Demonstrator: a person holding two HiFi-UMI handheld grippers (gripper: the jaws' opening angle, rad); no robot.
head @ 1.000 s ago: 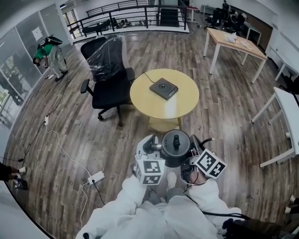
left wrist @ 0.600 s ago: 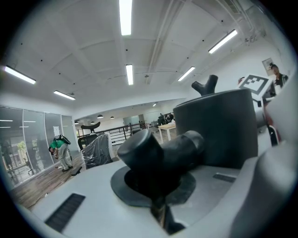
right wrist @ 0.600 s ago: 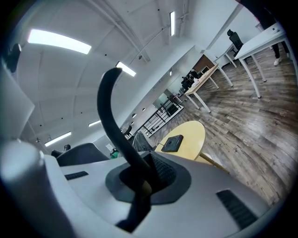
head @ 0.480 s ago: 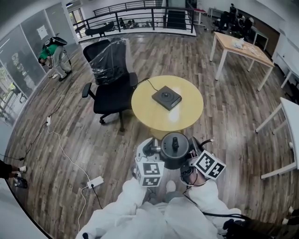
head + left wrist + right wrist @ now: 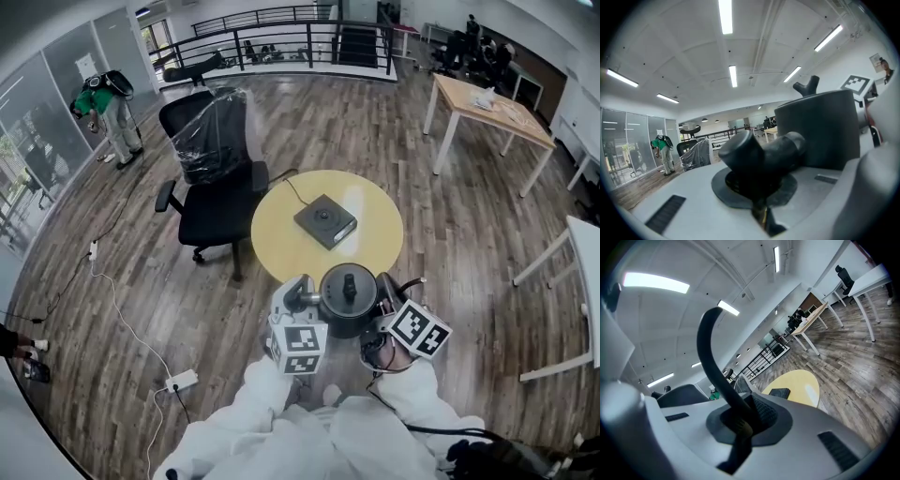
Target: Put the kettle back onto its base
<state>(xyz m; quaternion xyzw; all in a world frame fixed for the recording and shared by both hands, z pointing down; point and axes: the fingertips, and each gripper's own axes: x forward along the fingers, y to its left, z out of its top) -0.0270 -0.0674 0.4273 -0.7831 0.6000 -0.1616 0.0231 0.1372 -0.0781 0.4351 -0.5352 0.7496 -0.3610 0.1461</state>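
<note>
- Between my two grippers, the dark grey round kettle (image 5: 349, 300) hangs in the air, now over the near rim of the round yellow table (image 5: 281, 246). A second ago it was still short of that rim, above the floor.
- The flat black square kettle base (image 5: 325, 221) has come closer to the kettle but is still apart from it, lying near the table's middle.
- My left gripper (image 5: 309, 298) is clamped on a stubby dark projection on the kettle's left side. My right gripper (image 5: 386, 302) is clamped on its thin black loop handle.
- The brown wood-plank floor (image 5: 141, 281) holds a black office chair wrapped in clear plastic (image 5: 214, 178) beside the table and a white power strip (image 5: 181, 381).
- A black railing (image 5: 281, 42) crosses the far end of the room.
- The kettle stands upright, long axis vertical, lid knob up, handle to my right.
</note>
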